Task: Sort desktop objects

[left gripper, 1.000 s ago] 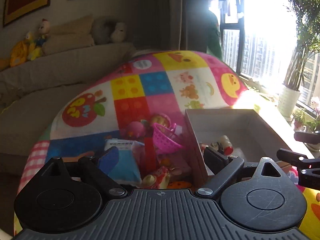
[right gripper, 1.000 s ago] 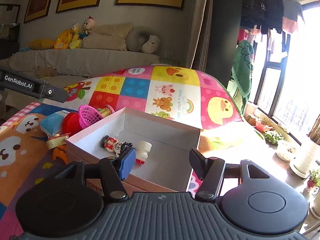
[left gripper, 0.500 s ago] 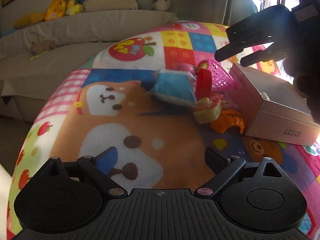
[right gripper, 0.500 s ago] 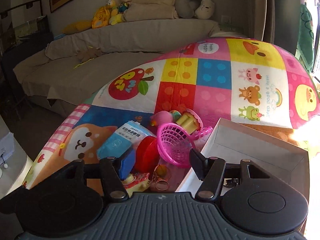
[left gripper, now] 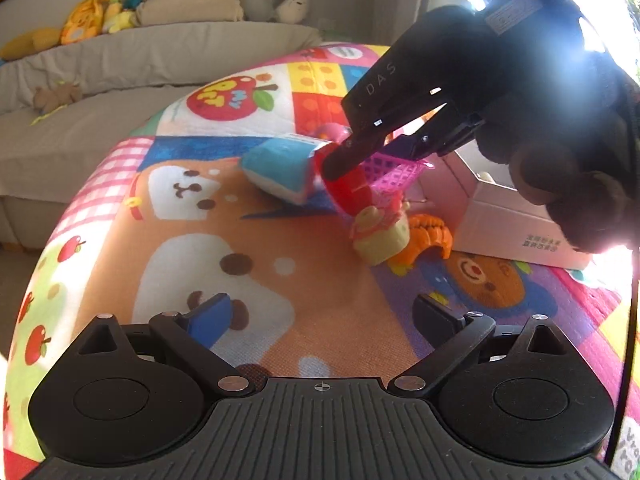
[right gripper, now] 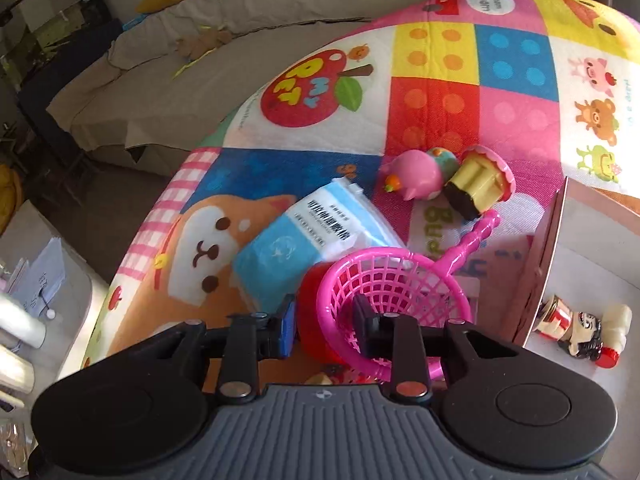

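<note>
My right gripper (right gripper: 326, 324) points down into the toy pile, and its jaws are closing. The blue pad presses the red cup (right gripper: 312, 320) while the other finger sits inside the pink strainer (right gripper: 400, 288), so the cup wall and the strainer rim are pinched together. In the left wrist view the same gripper reaches onto the red cup (left gripper: 348, 192) and pink strainer (left gripper: 394, 174). My left gripper (left gripper: 320, 320) hovers over the play mat with its jaws opening and nothing between them. A blue tissue pack (right gripper: 304, 240) lies beside the cup.
A white box (right gripper: 592, 264) at the right holds a small figure (right gripper: 580, 332). A toy cupcake (left gripper: 380, 236) and an orange croissant (left gripper: 428, 236) lie in front of the box. A pink pig (right gripper: 416, 172) and a cake toy (right gripper: 480, 180) lie farther back. A sofa runs behind the mat.
My right gripper swung from over the box to the toy pile, tipped downward, and its jaws narrowed around the red cup and strainer rim. The left gripper pulled back from the pile.
</note>
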Motion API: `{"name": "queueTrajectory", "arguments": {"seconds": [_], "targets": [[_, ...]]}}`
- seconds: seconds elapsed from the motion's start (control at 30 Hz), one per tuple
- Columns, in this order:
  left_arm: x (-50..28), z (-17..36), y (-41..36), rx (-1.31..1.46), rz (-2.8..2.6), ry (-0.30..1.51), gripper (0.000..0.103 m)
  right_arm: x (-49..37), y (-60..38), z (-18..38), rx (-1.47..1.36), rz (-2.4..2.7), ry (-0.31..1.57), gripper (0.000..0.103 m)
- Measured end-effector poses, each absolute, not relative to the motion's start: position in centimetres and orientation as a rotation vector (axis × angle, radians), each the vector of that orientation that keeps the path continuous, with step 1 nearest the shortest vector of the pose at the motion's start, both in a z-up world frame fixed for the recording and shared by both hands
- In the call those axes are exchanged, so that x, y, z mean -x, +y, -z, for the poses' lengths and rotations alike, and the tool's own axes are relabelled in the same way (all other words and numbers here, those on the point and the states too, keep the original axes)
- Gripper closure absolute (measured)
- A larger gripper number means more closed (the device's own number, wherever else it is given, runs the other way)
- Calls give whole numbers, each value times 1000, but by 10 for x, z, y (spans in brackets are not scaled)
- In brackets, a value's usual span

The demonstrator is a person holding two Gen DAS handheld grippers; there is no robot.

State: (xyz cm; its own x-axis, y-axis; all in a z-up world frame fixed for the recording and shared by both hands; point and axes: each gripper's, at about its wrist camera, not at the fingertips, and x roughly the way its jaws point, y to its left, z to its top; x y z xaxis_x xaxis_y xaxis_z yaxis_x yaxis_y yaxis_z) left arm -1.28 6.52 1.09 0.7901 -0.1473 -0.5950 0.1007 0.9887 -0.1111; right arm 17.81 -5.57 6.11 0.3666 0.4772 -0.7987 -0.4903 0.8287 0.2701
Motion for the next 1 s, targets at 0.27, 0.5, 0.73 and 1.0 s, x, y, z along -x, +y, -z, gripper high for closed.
{"name": "queueTrajectory", "arguments": {"seconds": [0.27,0.5,0.73,1.0], "targets": [[24,-10,50,-7,158,659,2,-92,-109,-89,69,-720,823,56],[16,-9,48,-15,135,688,1,-59,-170,-51,184,-598,874,54],[12,-11,46,-56,88,699,1,-81,-196,-38,133,-396,785,58],[32,-28,64,-48,96,693,1,-76,-133,-36,131,-580,736,40]]}}
